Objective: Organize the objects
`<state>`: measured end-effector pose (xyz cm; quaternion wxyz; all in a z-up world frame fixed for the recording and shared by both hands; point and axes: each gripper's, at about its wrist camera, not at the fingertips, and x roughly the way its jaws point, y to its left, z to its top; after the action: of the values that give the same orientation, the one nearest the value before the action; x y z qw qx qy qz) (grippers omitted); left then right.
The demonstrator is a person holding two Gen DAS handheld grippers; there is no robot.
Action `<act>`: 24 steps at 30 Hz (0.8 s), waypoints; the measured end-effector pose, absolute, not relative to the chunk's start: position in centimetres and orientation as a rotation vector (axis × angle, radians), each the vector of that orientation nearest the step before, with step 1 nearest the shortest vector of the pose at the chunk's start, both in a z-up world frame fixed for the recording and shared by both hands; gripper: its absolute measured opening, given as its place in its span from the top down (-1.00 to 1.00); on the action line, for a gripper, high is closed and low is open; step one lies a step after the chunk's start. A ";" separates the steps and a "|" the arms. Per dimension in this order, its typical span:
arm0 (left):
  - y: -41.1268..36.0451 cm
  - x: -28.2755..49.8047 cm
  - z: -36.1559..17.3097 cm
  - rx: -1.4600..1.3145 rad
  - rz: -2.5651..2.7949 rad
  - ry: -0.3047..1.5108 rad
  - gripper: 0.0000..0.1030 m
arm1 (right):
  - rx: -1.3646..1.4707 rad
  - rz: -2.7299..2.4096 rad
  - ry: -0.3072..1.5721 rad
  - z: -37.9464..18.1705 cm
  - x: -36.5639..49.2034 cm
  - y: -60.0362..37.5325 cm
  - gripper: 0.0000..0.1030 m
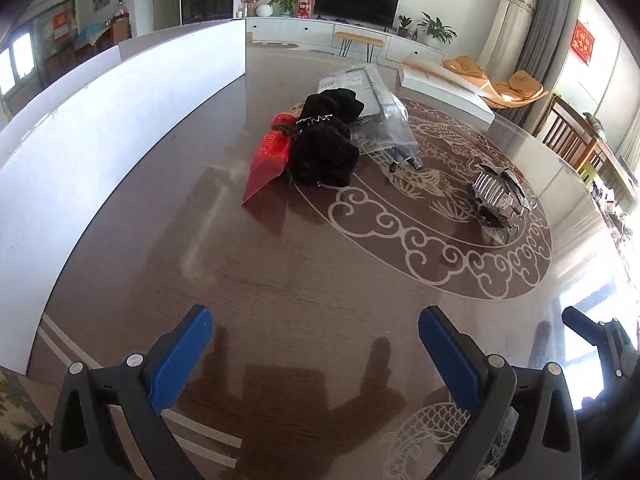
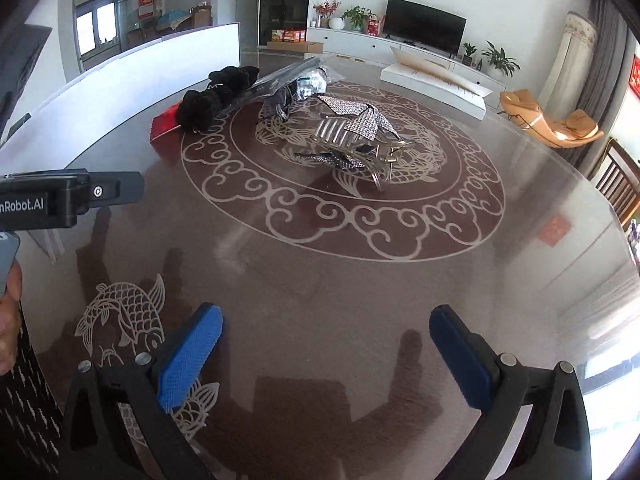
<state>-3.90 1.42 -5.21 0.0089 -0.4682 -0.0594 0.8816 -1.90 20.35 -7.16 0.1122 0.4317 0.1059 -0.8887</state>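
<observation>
While open, left hand-held gripper [image 2: 138,188] reads "nRobot.AI"

bright daylight from the right; glossy glare, fisheye-bent edges.

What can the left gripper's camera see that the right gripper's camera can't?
Only the left wrist view shows the wooden stool by the TV cabinet. Only the right wrist view shows the cardboard boxes on the floor and the person's hand. Both show the glass table, the black fluffy item beside the red packet, the clear plastic bag, the sparkly hair clip, the TV, and open, empty grippers, left and right.
</observation>
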 end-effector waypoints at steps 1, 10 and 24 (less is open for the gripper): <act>1.3 -3.9 -5.3 -1.462 2.758 -0.193 -1.00 | 1.277 -2.604 0.294 -7.1 -2.0 20.3 -1.00; 1.3 -4.2 -6.2 -1.489 2.759 -0.168 -1.00 | 1.297 -2.607 0.192 -7.4 -1.6 20.3 -1.00; 2.5 -4.3 -6.6 -1.524 2.780 -0.026 -1.00 | 1.299 -2.605 0.192 -7.3 -1.5 20.3 -1.00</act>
<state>-4.32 2.48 -6.56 -0.0143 -0.4808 -0.0082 0.8767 -1.53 20.32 -7.28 0.1118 0.4424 0.0654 -0.8874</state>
